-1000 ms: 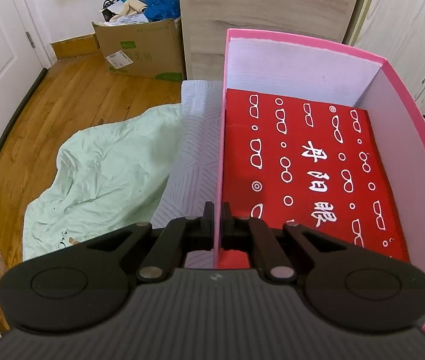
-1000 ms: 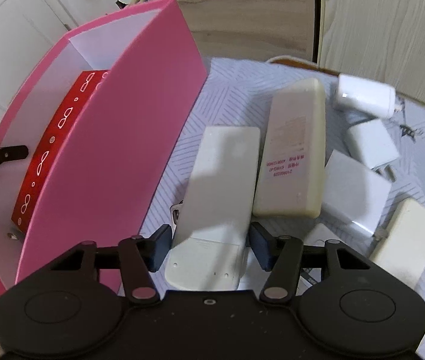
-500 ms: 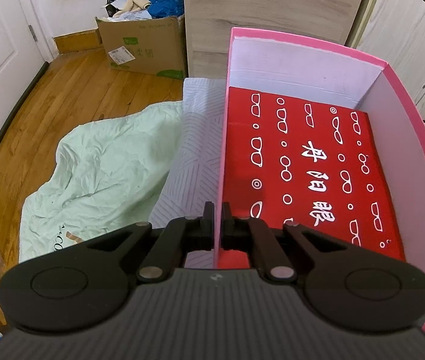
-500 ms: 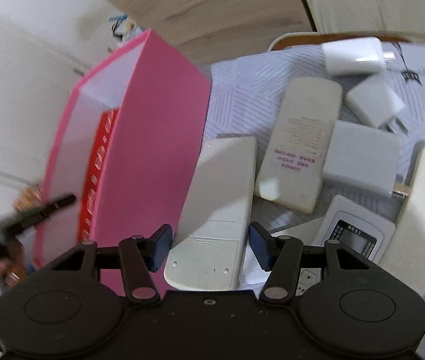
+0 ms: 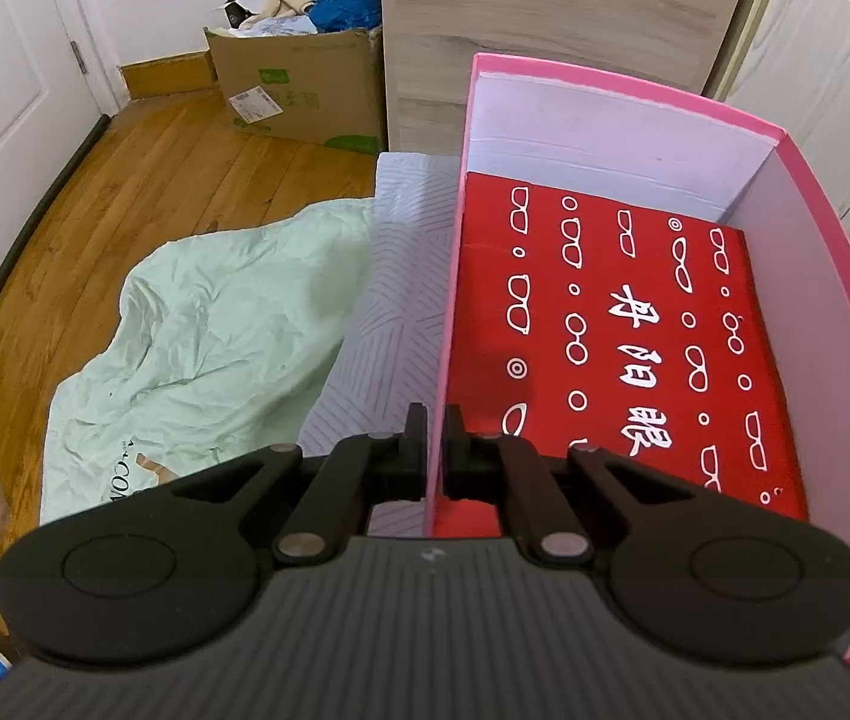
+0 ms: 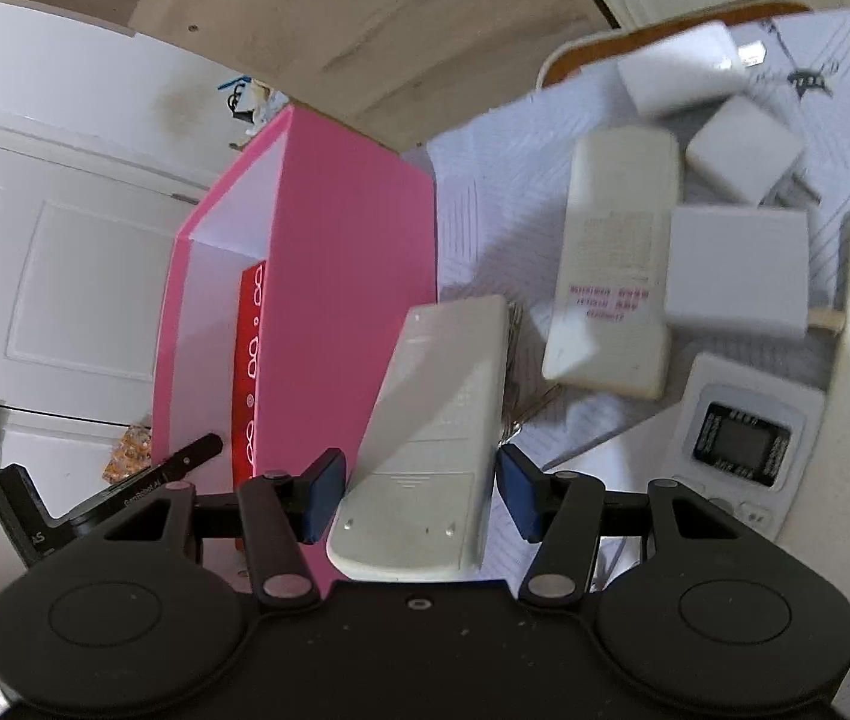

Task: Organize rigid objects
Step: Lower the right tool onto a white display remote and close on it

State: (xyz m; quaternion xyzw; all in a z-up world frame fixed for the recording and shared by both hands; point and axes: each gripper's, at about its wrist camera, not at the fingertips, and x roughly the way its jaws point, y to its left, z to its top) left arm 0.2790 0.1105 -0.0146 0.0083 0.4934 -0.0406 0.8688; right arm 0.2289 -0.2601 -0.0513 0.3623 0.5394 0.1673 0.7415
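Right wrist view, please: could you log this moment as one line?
left claw: shut on pink box wall | right claw: shut on white remote, lifted, tilted | red box: inside pink box

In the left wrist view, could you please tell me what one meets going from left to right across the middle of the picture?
Wooden floor → green sheet → patterned grey cover → left wall of the pink box → red box with white glasses print → right wall of the pink box.

Pink box [image 5: 832,276], red white-patterned case [image 5: 616,324]
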